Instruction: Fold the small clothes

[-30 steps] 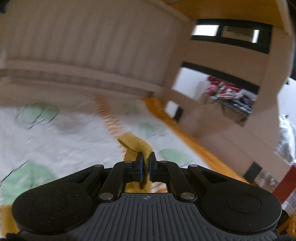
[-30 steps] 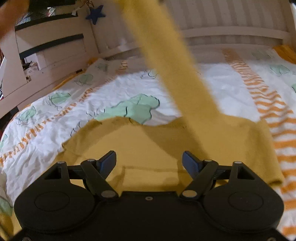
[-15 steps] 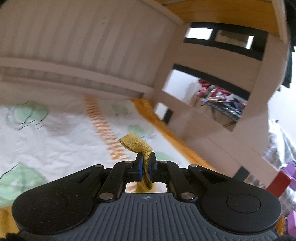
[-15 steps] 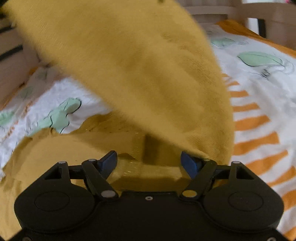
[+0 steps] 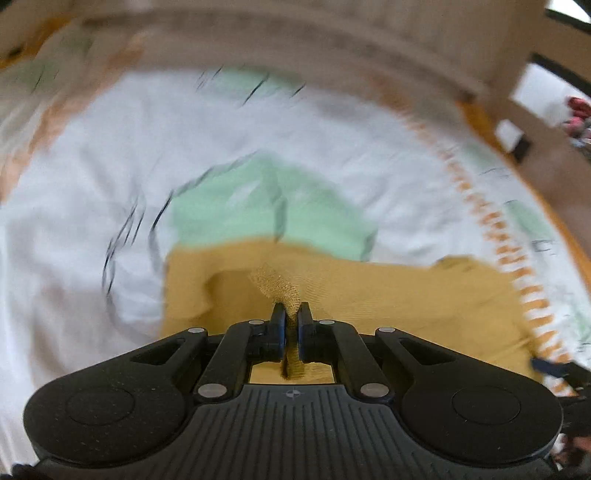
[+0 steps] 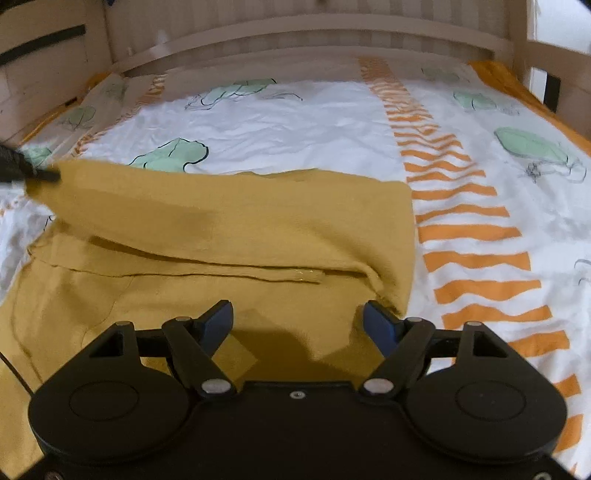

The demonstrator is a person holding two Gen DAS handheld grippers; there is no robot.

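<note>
A mustard-yellow garment (image 6: pixel 236 221) lies on the bed, its upper layer folded across the lower one. My left gripper (image 5: pixel 290 317) is shut on an edge of this garment (image 5: pixel 369 295), low over the sheet; its view is blurred by motion. In the right wrist view the left gripper (image 6: pixel 37 171) shows at the far left, pinching the fold's corner. My right gripper (image 6: pixel 297 321) hovers open just above the garment's near part. Cloth lies under its jaws, and the pads press on nothing.
The bedsheet (image 6: pixel 295 125) is white with green shapes and a band of orange stripes (image 6: pixel 469 232). A wooden slatted bed rail (image 6: pixel 295 33) runs along the far side. A side frame (image 5: pixel 524 122) with openings stands at the right.
My left gripper has swung down toward the bed with the garment's edge, and the fabric that hung raised now lies folded over the rest. The right gripper stays open in about the same place.
</note>
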